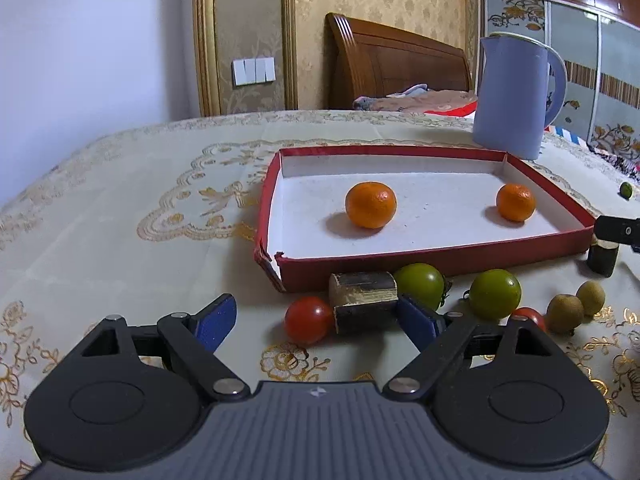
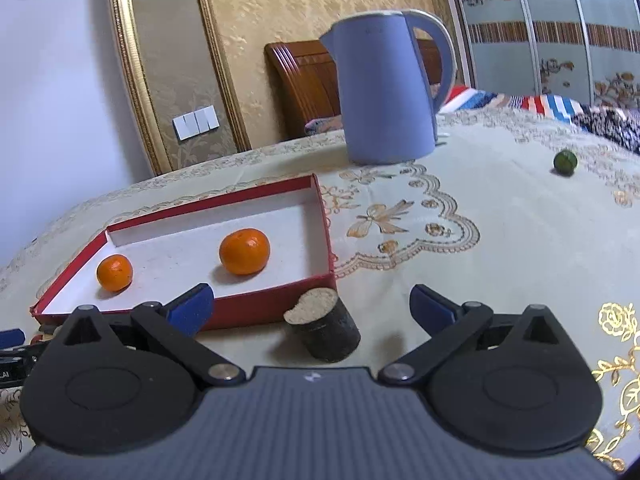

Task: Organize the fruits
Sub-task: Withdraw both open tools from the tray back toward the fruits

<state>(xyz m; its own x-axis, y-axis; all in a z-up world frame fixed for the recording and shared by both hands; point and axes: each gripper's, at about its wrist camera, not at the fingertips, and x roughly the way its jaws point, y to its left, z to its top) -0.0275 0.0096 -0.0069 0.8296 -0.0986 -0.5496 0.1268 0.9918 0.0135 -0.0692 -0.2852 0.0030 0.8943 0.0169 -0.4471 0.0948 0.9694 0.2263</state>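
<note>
A red tray (image 1: 440, 258) with a white floor holds two oranges (image 1: 371, 205) (image 1: 515, 202). In front of it lie a red tomato (image 1: 309, 320), two stacked dark sugarcane pieces (image 1: 362, 298), two green tomatoes (image 1: 420, 284) (image 1: 495, 294), another red tomato (image 1: 530, 315) and two small brown fruits (image 1: 565, 314). My left gripper (image 1: 318, 320) is open around the red tomato and the sugarcane pieces; its right pad is close against them. My right gripper (image 2: 312, 308) is open, with one upright sugarcane piece (image 2: 324, 332) loose between its fingers, beside the tray (image 2: 276, 302).
A pale blue kettle (image 1: 512, 96) (image 2: 386, 88) stands behind the tray's far right corner. A small green lime (image 2: 565, 163) (image 1: 625, 190) lies alone far to the right. An embroidered cloth covers the table, and a bed and wardrobe stand beyond it.
</note>
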